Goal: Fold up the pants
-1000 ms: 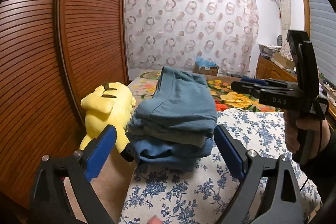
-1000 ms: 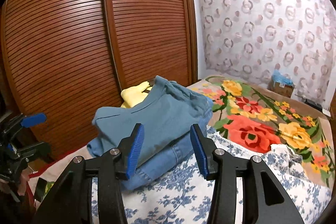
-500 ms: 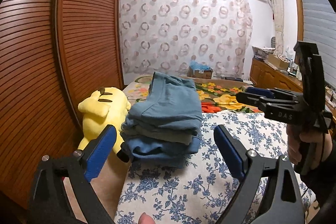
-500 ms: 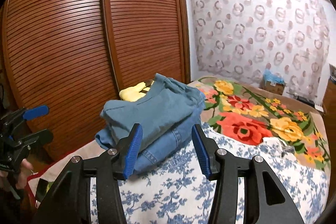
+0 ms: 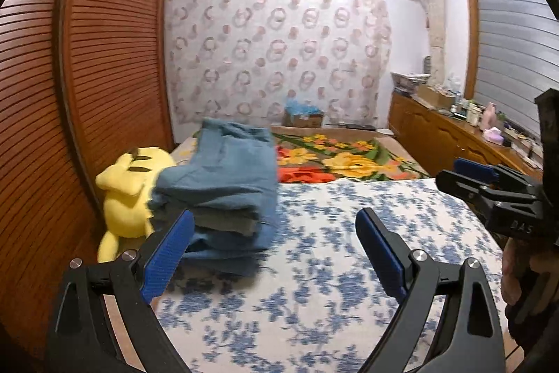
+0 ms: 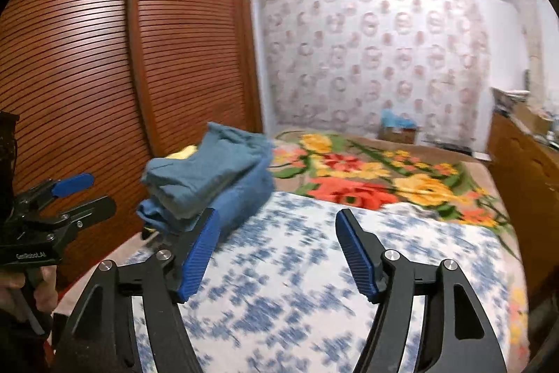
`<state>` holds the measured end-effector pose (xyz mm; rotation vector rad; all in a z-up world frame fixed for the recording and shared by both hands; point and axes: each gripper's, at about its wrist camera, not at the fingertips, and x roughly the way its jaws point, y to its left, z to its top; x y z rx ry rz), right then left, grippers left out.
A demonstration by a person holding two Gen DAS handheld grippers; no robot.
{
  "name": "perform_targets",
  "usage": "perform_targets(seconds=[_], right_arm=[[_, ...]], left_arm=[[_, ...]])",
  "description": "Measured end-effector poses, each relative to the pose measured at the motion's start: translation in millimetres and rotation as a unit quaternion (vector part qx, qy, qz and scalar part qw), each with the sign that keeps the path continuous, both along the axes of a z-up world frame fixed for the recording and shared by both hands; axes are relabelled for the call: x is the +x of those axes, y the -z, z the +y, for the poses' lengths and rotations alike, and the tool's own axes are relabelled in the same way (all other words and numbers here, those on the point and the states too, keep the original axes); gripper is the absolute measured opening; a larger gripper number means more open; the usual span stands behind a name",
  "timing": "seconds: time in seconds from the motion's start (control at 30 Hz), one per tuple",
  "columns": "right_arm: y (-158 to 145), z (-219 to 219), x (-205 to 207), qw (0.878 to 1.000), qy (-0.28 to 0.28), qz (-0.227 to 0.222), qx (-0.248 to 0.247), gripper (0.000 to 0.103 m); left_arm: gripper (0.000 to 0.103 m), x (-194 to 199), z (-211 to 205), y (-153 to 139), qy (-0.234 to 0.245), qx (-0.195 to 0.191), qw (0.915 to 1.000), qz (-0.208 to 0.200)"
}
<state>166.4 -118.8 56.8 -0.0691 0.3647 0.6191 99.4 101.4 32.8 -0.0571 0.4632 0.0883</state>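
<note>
Folded pants (image 5: pixel 223 177) lay in a neat blue stack on the bed (image 5: pixel 314 268), ahead of and beside the left-hand blue finger of the left gripper (image 5: pixel 272 254), not between the fingers. Left gripper fingers spread wide, holding nothing. Right gripper (image 6: pixel 279 254) likewise spread wide and empty, with the stack ahead of and partly behind its left-hand finger, well clear of the right-hand one. Nothing but patterned bedcover between either pair of fingers. Yellow plush toy (image 5: pixel 129 191) just beyond the stack, touching or nearly touching it. Folding judged complete: several tidy layers, edges roughly aligned, no loose leg trailing. Little left, apparently, beyond drawing both tools away.
</note>
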Motion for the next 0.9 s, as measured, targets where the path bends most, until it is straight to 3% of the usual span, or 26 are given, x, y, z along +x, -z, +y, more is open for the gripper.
perform_targets(seconds=[0.13,0.43,0.9], right_arm=[[-8,-22,-32,0.999,0.047,-0.017,0.000,0.080],[-18,-52,-90,0.990,0.133,-0.041,0.009,0.080],[-11,-40,-88,0.987,0.156,-0.034,0.026,0.080]], left_arm=[[0.094,-1,-26,-2,0.022,-0.003,0.9998,-0.002],[0.094,-13,-68,-19,0.040,0.009,0.9990,-0.020],[0.094,-17,-82,-27,0.048,0.016,0.9985,-0.024]])
